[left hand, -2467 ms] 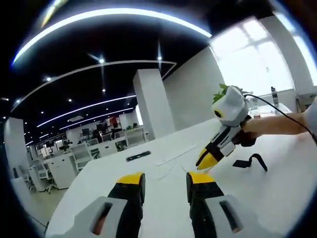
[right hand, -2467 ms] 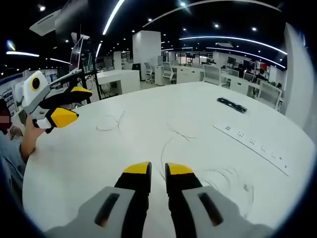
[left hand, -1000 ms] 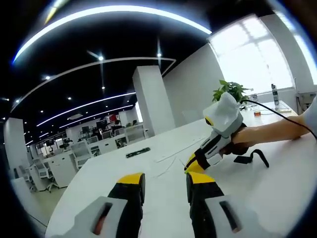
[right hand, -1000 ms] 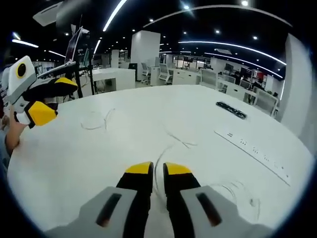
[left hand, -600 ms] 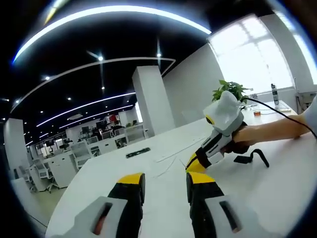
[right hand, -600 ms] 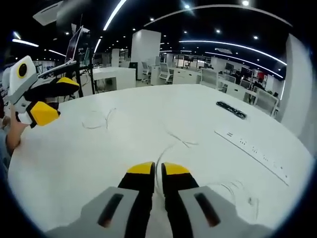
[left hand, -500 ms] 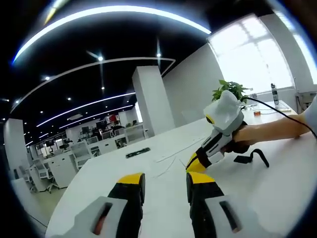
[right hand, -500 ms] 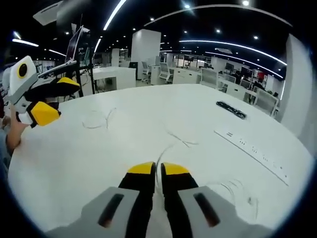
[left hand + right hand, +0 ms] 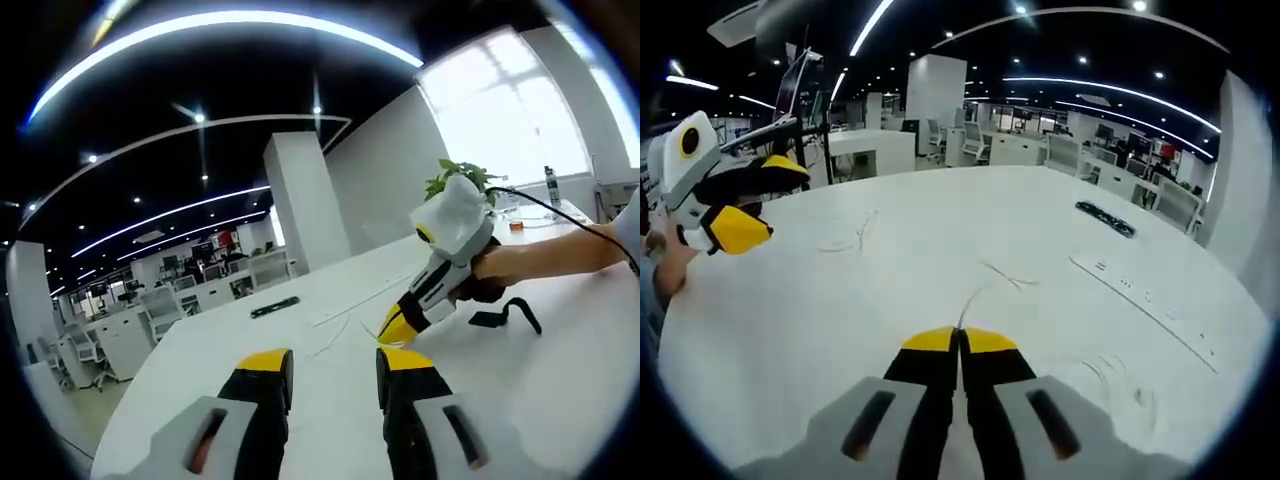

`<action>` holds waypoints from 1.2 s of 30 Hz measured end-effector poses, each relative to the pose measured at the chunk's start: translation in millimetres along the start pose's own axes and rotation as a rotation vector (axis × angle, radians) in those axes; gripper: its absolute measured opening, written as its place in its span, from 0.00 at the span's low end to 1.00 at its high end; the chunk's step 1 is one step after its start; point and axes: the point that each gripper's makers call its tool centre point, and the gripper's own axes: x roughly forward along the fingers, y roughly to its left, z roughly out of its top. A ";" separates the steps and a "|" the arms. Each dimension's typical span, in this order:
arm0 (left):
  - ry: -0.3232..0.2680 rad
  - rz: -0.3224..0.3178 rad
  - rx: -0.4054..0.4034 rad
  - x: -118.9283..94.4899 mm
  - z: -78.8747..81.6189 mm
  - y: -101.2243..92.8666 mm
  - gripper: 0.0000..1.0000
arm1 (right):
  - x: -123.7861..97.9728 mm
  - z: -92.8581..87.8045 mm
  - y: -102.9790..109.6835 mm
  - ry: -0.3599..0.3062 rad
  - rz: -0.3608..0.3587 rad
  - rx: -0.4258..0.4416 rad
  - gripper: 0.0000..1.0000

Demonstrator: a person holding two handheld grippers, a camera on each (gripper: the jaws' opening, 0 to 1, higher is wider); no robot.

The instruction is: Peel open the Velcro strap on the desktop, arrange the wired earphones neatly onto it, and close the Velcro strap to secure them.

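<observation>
A large white tabletop (image 9: 890, 290) in an open office. In the right gripper view, the right gripper (image 9: 960, 345) sits low over the tabletop with its 2 yellow-tipped fingers (image 9: 932, 342) pressed together, clenched on the thin white earphone cable (image 9: 970, 297), which runs out from between the tips and away across the tabletop to a small fork (image 9: 1008, 277) in the cable. More loops of the cable (image 9: 1110, 385) lie on the tabletop to the right of the gripper, faint against the white surface. A second small tangle of thin white wire (image 9: 852, 240) lies further off to the left. A long white power strip (image 9: 1145, 300) and a flat black object (image 9: 1103, 218) lie towards the far right side of the tabletop.

At the left edge of the same view, the left gripper (image 9: 760, 200) is held above the tabletop by a hand (image 9: 665, 250), its 2 yellow-tipped fingers apart with nothing between them.

In the left gripper view, the left gripper (image 9: 333, 365) has its fingers (image 9: 262, 362) released, a clear gap between them, hovering above the tabletop (image 9: 330, 430). The right gripper (image 9: 395, 325) comes in from the right, held by a hand (image 9: 500, 270), with its tips down at the tabletop. The black Velcro strap (image 9: 505, 316) lies on the tabletop just beyond that hand, with 1 end curling up. A green plant (image 9: 455, 178) stands behind, near a bright window.
</observation>
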 end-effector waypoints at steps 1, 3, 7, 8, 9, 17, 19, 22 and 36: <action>0.000 -0.001 0.001 -0.3 -0.1 -0.3 0.37 | -1.4 -0.7 0.0 0.004 0.000 -0.002 0.04; 0.002 -0.003 0.006 1.1 -0.7 -1.9 0.37 | -2.9 -0.8 -0.2 -0.001 -0.001 -0.008 0.04; 0.003 -0.005 0.013 1.6 -0.8 -2.9 0.37 | -1.0 -1.7 -0.5 -0.001 -0.004 -0.005 0.04; 0.003 -0.005 0.013 1.4 -0.8 -2.5 0.37 | 0.4 -2.0 -0.7 0.000 -0.005 -0.005 0.04; 0.003 -0.005 0.013 1.1 -0.9 -2.1 0.37 | 2.4 -2.3 -0.9 0.000 -0.006 -0.007 0.04; 0.001 -0.007 0.009 -1.0 -2.0 -1.1 0.37 | 12.4 -4.1 -1.1 0.004 -0.020 -0.031 0.06; 0.000 -0.007 0.010 -1.0 -1.9 -1.7 0.37 | 13.6 -3.4 -0.9 0.002 -0.021 -0.035 0.06; -0.002 -0.010 0.010 -1.8 -1.6 -2.2 0.37 | 17.1 -1.7 0.4 -0.005 -0.020 -0.041 0.06; -0.001 -0.014 0.018 1.0 -1.1 -6.2 0.37 | 6.6 2.8 4.1 0.006 -0.024 -0.083 0.04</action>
